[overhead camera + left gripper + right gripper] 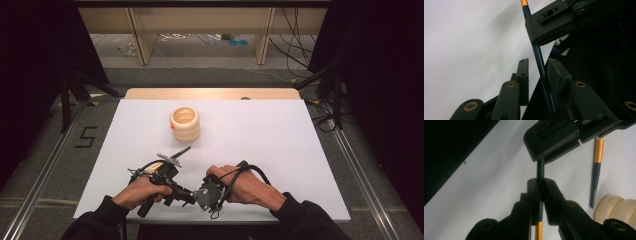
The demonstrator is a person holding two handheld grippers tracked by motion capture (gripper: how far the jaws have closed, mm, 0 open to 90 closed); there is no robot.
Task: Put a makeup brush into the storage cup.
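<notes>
A thin dark-blue brush handle (541, 72) with a gold band (538, 231) spans between the two grippers, low over the white table (280, 150). My right gripper (540, 181) is shut on it. My left gripper (537, 62) stands open around its plain end, and the handle rests near one jaw. In the high view the left gripper (186, 194) and right gripper (200, 196) meet tip to tip near the front edge. A second brush (596, 170) lies flat on the table, its tip toward a cream ribbed holder (185, 124).
The holder stands upright at the table's middle, well beyond both hands. The loose brush (182, 151) lies just ahead of the left hand. Dark floor, cables and black stands surround the table, with wooden shelf legs at the back.
</notes>
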